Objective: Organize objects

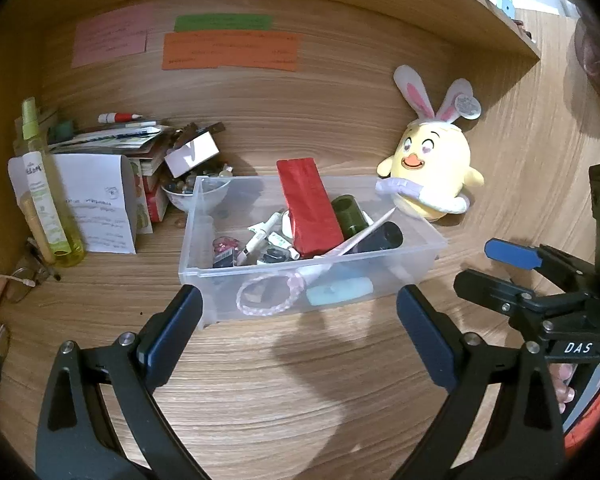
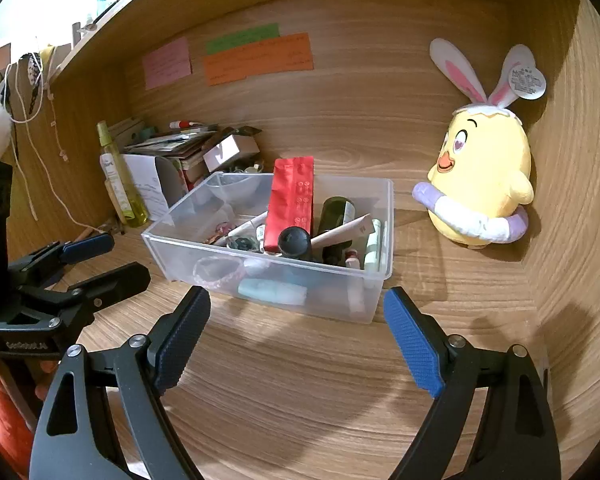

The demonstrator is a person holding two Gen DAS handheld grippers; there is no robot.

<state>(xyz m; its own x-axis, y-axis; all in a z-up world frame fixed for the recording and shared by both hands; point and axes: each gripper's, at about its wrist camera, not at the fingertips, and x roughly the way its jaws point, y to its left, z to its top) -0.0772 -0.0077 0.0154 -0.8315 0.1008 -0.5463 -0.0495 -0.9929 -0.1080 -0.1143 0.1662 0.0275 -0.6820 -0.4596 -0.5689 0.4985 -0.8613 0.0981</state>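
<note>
Fingers of both grippers stand wide apart and hold nothing: the left gripper [image 1: 300, 316] and the right gripper [image 2: 296, 320] both hang over bare desk [image 2: 300, 392], just short of the near wall of the clear bin [image 1: 204, 264]. The bin sits mid-desk inside a wooden alcove and holds a jumble: a red pouch [image 1: 308, 208] leaning upright, a dark green jar [image 1: 350, 214], a black cylinder [image 1: 380, 238], pens, a pink bracelet [image 1: 266, 298] and a pale blue item [image 1: 338, 290] against the near wall. A yellow chick plush [image 1: 432, 168] stands outside it, to the right, against the alcove wall; a spray bottle [image 1: 46, 196], a bowl [image 1: 188, 196] and stacked papers [image 1: 112, 136] crowd the left rear corner.

Judgement: the scene fits either a bin being filled with loose items or one being emptied and sorted, so no particular pick is settled. Any reach into the bin would go best from above, one item at a time, with the jaws clear of the thin plastic wall; the leaning pouch looks likely to topple if nudged.

Hard to make out: small items under the pouch, the bowl's contents, and writing on the coloured notes [image 1: 232, 50]. The pale blue item is blurred by the bin wall. The person shows only as fingertips [image 1: 564, 384] behind the right gripper.
</note>
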